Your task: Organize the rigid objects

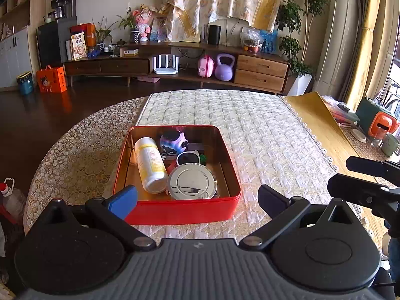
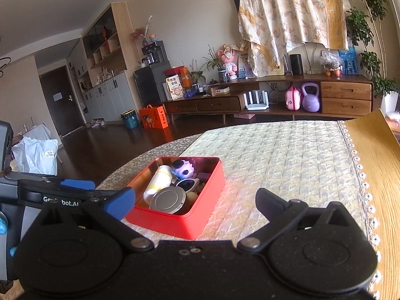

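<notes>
Left wrist view: left gripper (image 1: 197,201) hovers spread and empty just before the red tin (image 1: 180,210) of packed objects on the quilted table (image 1: 270,135), right gripper (image 2: 195,203) likewise released alongside.

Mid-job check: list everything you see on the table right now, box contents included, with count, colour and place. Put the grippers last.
Red rectangular metal tin: one, red outside, gold inside; on the quilted cream table cover, lid off.
White cylindrical bottle with yellow label: one; lying along the tin's left side.
Purple-blue round toy figure: one; at the tin's far end.
White-framed dark-lens sunglasses: one; mid-tin, behind the disc.
Silver round metal disc: one; near right of the tin, beside the bottle.
Small red and green items: partly hidden under the others, count unclear.
Yellow woven mat: one; right of the cover.
Left hand-held gripper: open, empty, near the tin's front edge.
Right hand-held gripper: open, empty, to the tin's right.
</notes>
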Motion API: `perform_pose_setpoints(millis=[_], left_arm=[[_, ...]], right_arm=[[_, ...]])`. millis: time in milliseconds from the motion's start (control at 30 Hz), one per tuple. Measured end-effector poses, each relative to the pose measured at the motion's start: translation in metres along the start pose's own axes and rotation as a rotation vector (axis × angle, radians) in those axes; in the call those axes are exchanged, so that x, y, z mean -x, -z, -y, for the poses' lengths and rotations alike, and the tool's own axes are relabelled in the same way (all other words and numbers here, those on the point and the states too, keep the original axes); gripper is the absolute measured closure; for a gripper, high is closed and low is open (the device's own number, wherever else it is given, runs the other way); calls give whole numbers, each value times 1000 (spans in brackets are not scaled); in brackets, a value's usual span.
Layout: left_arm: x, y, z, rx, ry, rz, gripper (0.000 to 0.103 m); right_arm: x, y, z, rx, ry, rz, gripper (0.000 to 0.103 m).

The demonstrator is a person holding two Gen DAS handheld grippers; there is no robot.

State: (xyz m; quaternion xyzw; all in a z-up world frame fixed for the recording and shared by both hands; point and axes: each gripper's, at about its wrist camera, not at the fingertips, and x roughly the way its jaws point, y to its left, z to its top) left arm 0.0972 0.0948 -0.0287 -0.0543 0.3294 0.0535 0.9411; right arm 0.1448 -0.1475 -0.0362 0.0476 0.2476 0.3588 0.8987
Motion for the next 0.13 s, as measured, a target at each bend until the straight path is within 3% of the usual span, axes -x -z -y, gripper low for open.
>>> perform_pose_setpoints(millis=[133], left_arm=[[-1,0,1,2,2,-8,0]], right_arm=[[1,2,2,-9,5,-1,0]])
